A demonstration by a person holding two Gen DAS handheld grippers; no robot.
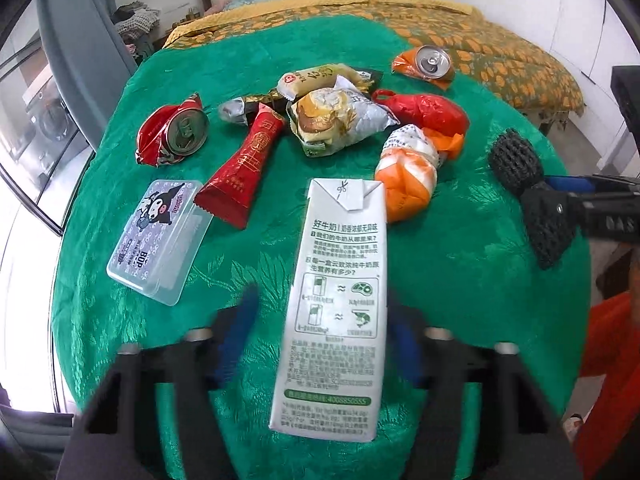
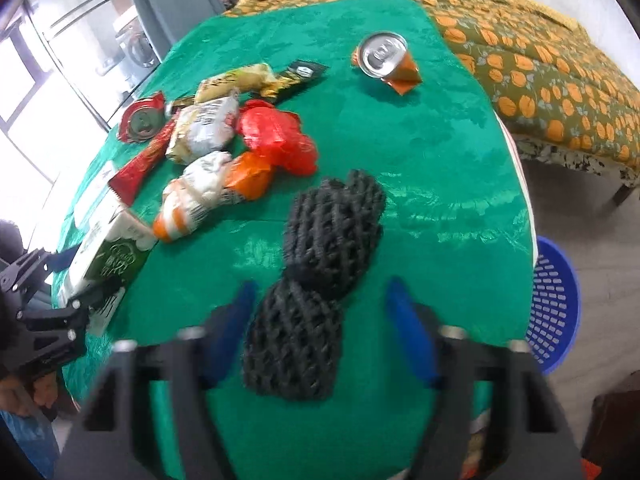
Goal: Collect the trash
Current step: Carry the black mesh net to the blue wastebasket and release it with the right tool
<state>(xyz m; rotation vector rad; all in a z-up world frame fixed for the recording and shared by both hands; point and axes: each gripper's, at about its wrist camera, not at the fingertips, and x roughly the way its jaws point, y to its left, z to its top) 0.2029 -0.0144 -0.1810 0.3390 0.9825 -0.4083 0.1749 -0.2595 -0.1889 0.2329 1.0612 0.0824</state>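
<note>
Several wrappers (image 1: 344, 120), a crushed can (image 1: 176, 132) and a clear box (image 1: 160, 240) lie beyond the left gripper (image 1: 320, 344), whose blurred jaws flank a tall white milk carton (image 1: 336, 304); whether they press it is unclear. Right view: right gripper (image 2: 320, 332) jaws, narrowed and blurred, flank black foam netting (image 2: 316, 280); contact unclear. Beside them, a blue basket (image 2: 556, 296).

Blurred blue fingers (image 1: 236, 332) hide behind the milk carton (image 1: 336, 300).
</note>
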